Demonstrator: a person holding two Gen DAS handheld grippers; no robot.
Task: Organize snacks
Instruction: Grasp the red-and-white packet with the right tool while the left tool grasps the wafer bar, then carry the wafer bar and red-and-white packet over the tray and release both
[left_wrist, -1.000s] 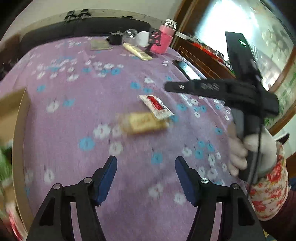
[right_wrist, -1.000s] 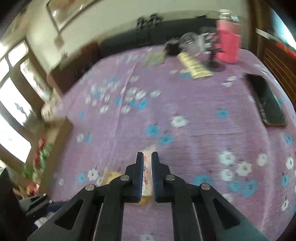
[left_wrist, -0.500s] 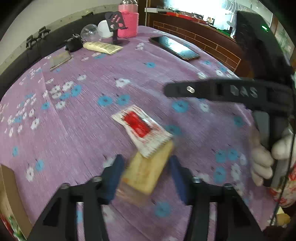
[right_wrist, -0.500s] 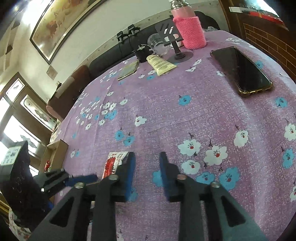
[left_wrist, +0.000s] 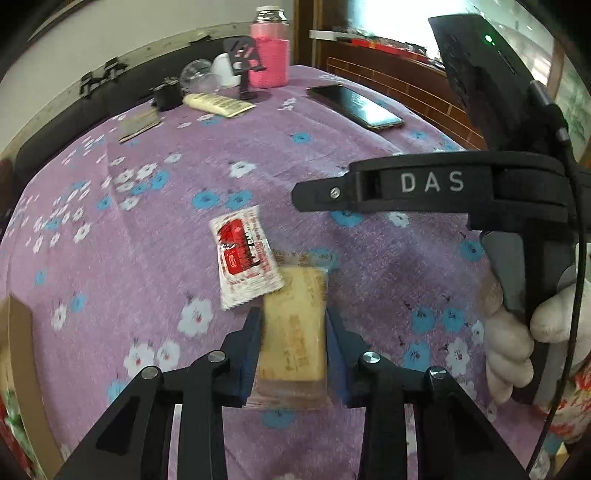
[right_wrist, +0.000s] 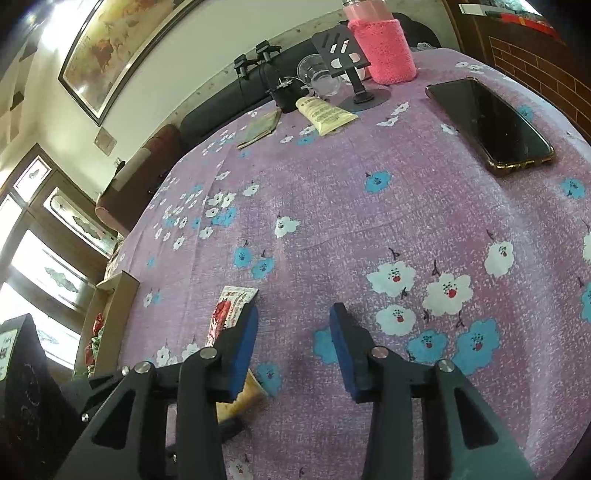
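A yellow snack bar (left_wrist: 293, 328) in a clear wrapper is clamped between the blue pads of the left gripper (left_wrist: 293, 325), whose jaws have just been closing onto it; brown print on the wrapper is too blurred to be read. The bar lies on the table near its front edge, its far corner tucked under a white sachet (left_wrist: 243, 254) with a red label whose writing cannot be made out. The table is covered by a purple tablecloth (left_wrist: 147, 229) of coarse weave, printed with white and blue flowers. The right gripper (right_wrist: 293, 332) stands just beside the sachet, its jaws parted with only cloth between them, having just been opening; "DAS" is lettered in white on its black body. Toward the far edge lie a black smartphone (right_wrist: 487, 125), a cream tube (right_wrist: 325, 114) and a pink knitted bottle sleeve (right_wrist: 384, 48).
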